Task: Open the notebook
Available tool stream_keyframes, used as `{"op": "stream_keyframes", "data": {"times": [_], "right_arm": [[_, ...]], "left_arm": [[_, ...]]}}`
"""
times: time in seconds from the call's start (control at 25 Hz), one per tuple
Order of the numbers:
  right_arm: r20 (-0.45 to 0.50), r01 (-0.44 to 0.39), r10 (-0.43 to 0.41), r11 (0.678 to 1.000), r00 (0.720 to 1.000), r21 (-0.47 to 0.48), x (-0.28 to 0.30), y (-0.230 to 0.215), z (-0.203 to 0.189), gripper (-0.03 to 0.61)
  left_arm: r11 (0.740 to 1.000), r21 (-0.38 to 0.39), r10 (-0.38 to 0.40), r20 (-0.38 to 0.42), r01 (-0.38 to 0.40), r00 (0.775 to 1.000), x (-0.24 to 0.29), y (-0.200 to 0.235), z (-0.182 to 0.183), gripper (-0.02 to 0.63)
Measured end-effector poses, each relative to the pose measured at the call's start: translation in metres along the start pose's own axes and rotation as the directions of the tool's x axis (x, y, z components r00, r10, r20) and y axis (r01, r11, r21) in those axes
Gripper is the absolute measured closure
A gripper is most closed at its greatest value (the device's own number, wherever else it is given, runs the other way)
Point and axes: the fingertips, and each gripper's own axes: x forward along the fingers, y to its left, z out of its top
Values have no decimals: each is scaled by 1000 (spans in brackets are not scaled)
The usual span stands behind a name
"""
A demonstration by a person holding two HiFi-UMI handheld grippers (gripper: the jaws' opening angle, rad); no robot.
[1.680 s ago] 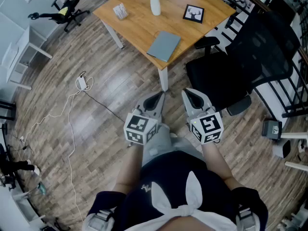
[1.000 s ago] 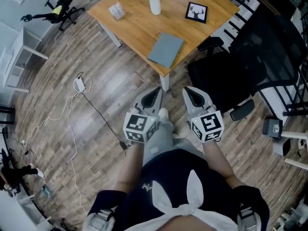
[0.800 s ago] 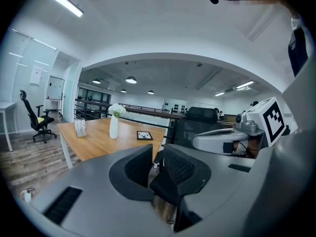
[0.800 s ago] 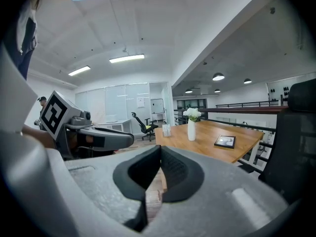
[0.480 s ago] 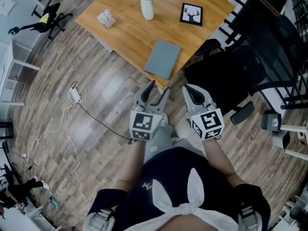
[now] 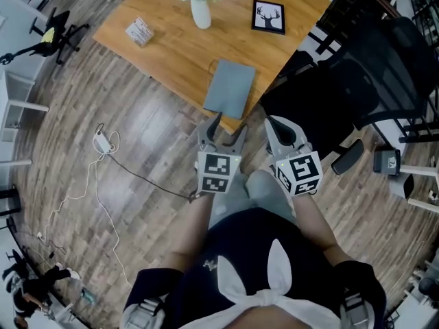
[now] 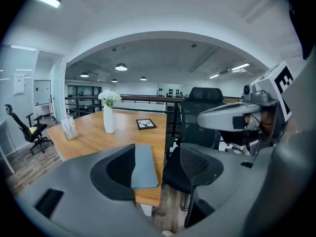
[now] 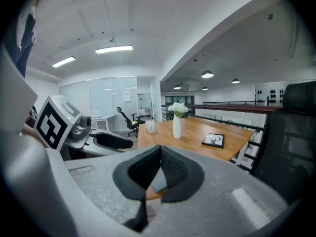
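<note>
Notebook (image 6: 230, 88) lies shut on the table (image 6: 164, 46), right by the near corner. The left gripper (image 6: 230, 125) is opening wide with nothing inside; the right gripper (image 6: 273, 123) is pinched together (empty too). A clumsy poke could push the notebook off the edge.

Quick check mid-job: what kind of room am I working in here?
Probably an open-plan office: a black office chair beside a wooden table, glass-walled rooms and ceiling strip lights.

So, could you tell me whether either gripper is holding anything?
Nothing is held. The left gripper is opening its jaws with nothing between them, the right gripper is shut and empty; the notebook lies untouched on the table.
</note>
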Motion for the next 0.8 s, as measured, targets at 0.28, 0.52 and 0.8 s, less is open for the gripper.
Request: {"op": "stream_keyframes", "data": {"times": [0.28,0.52,0.8], "right_arm": [[-34,36,-36,999,999,6,20,-36,-7,581],[-77,11,-8,999,997,31,48,-66,-18,581],[-100,-48,52,998,994,42,76,-87,-21,580]], "left_arm": [[997,29,69,-61,-67,996,48,6,-21,331],[995,56,94,-155,-86,983,96,9,-39,331],[991,51,129,-247,-120,960,137,19,-61,331]]}}
